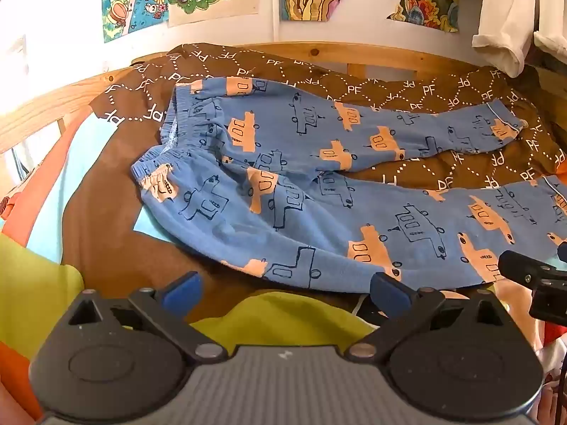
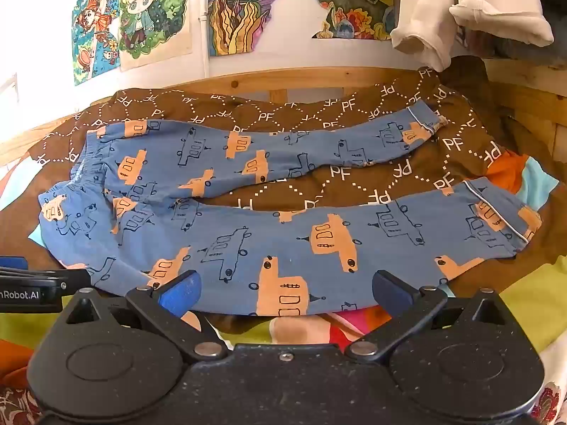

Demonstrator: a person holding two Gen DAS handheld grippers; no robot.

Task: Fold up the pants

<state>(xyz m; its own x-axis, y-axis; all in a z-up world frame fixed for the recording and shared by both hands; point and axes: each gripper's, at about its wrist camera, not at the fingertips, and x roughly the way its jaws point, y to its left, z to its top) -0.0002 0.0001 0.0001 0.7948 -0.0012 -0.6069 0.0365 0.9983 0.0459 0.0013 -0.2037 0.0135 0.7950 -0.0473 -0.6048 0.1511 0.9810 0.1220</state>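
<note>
A: Looking along the left gripper (image 1: 285, 288), how do its fingers stand?

B: Spread wide, with nothing between the blue pads (image 1: 184, 288). They hang just short of the near edge of the pants (image 1: 301, 191), not touching the cloth as far as the left wrist view shows.

A: And the right gripper (image 2: 285, 288)?

B: Spread just as wide, and holding nothing. Its pads (image 2: 180, 292) sit at the near hem line of the pants (image 2: 269, 248), over the nearer leg; whether they brush the fabric I cannot tell.

A: Where do the pants lie?

B: Flat on a brown blanket (image 2: 372, 177) printed with white letters, waistband (image 2: 67, 191) to the left, both legs running to the right. The legs part in a narrow V, so the blanket shows between them. The far leg's cuff (image 2: 421, 120) ends near the wooden rail (image 2: 283, 79) behind the pants; the near leg's cuff (image 2: 506, 219) ends beside an orange and light-blue patch of bedding.

A: Anything nearer than the pants?

B: Yellow-green cloth (image 1: 283, 315) lies below their near edge, under the left gripper. Posters (image 2: 141, 17) hang on the wall beyond the pants.
</note>
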